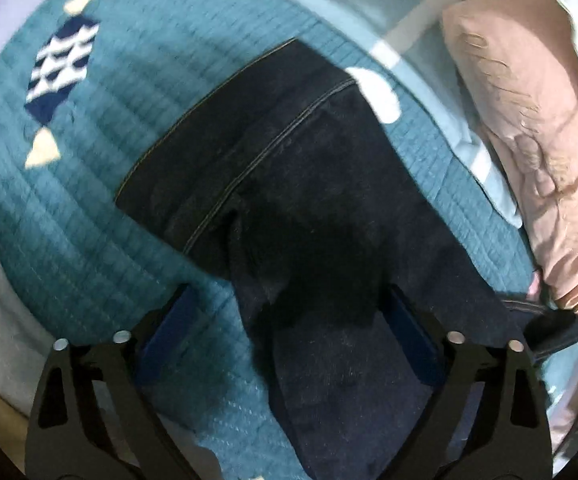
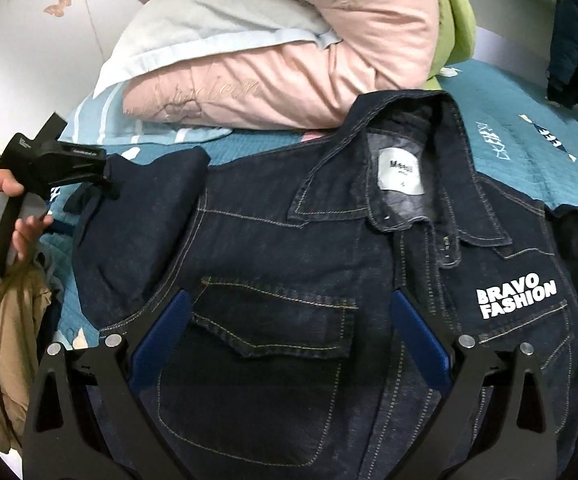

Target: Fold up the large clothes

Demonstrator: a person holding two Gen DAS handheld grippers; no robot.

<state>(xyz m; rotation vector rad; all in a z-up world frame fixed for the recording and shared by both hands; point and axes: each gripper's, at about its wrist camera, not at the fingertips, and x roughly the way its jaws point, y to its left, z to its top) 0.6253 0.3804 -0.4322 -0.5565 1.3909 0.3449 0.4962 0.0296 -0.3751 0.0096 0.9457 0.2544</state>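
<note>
Denim jacket (image 2: 289, 248) lies front-up on teal quilt (image 2: 509, 120), collar toward the pillows, label visible. One sleeve (image 1: 273, 184) is spread out to the side across the quilt.

Left gripper (image 1: 289, 320): fingers wide apart over the sleeve in its own view; the right wrist view shows its tip at the sleeve end (image 2: 109, 184), but cloth between the pads can't be confirmed. Right gripper (image 2: 289, 320): jaws wide apart above the chest pocket (image 2: 273, 320), holding nothing.

Risks (est.):
- Shallow pinch on stiff denim → sleeve slips mid-fold.
- Thick seams → fold springs back.
- Dragging sleeve → body shifts, quilt bunches.
- Pink duvet (image 2: 289, 60) nearby → fouling.

Containers: none in view; pocket flap closed, contents not visible.
</note>
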